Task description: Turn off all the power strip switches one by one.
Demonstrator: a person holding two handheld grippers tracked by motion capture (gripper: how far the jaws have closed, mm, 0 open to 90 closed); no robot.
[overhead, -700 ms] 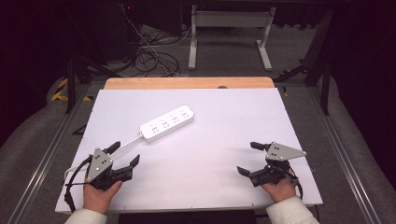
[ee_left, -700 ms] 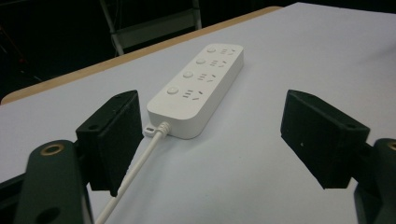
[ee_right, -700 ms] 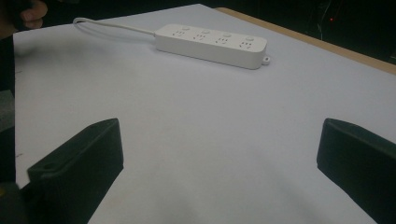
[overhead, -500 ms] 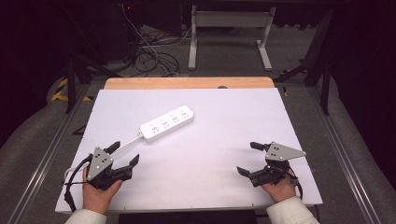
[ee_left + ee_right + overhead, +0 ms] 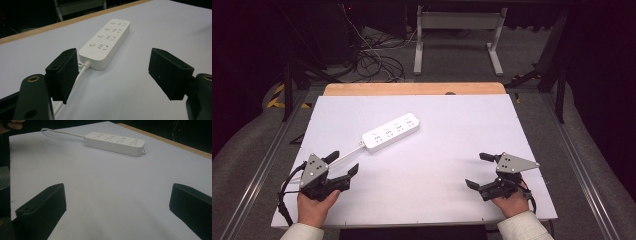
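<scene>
A white power strip (image 5: pixel 391 132) with several sockets lies slantwise on the white table top (image 5: pixel 462 125), left of the middle. Its white cable (image 5: pixel 343 156) runs toward the front left. My left gripper (image 5: pixel 343 163) rests near the front left corner, open, its jaws wide apart with nothing between them. In the left gripper view the power strip (image 5: pixel 106 42) lies just ahead, and its cable (image 5: pixel 81 71) passes by the left jaw. My right gripper (image 5: pixel 478 170) sits near the front right, open and empty. The right gripper view shows the power strip (image 5: pixel 115 142) far off.
A wooden strip (image 5: pixel 412 89) edges the table's far side. Beyond it on the floor are tangled cables (image 5: pixel 374 62) and a metal stand (image 5: pixel 457 35). Metal rails (image 5: pixel 257 170) run along both sides of the table.
</scene>
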